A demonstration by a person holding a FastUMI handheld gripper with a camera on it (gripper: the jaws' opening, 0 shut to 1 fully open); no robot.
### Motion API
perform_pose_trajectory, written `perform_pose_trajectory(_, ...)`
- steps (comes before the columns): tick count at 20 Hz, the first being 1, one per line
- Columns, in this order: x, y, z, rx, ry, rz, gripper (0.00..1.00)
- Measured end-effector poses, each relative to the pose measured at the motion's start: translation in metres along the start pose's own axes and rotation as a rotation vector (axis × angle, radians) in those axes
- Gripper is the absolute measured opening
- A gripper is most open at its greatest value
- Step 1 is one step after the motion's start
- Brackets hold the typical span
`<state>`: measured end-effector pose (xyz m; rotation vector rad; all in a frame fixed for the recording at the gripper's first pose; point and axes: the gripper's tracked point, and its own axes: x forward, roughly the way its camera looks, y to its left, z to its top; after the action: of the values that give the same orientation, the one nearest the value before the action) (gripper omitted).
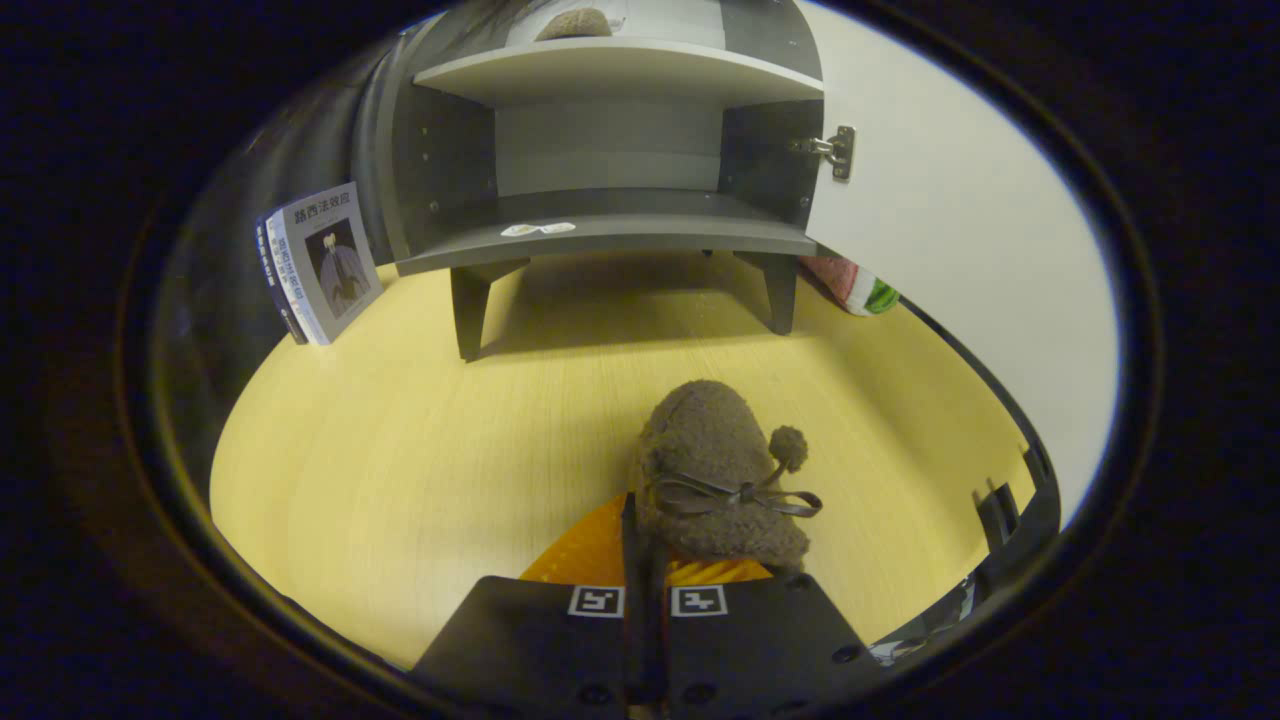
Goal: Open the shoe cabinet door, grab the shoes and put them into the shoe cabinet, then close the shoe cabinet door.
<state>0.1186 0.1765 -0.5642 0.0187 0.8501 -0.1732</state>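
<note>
I see my hand-held gripper [648,560] with its fingers pressed together, pinching the heel of a fuzzy brown shoe [722,470] that points ahead over the desk [400,450]. Beyond it stands the shoe cabinet [610,150], its door [960,250] swung open to the right, a second brown shoe [575,24] on the upper shelf and two small stickers [538,229] on the lower one. A book [322,262] with printed writing leans left of the cabinet.

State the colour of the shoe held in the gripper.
Brown and fuzzy, with a dark bow; the shoe shows in the gripper view, pinched by the gripper.
</note>
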Motion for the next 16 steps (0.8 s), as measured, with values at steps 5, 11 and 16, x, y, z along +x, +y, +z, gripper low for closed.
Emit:
perform_pose_trajectory(5,-0.045,-0.014,0.060,-0.012,-0.030,0.038,0.03)
perform_pose_trajectory(11,-0.107,-0.032,0.171,-0.026,-0.078,0.102,0.03)
perform_pose_trajectory(16,-0.131,-0.038,0.260,-0.079,-0.186,0.094,0.03)
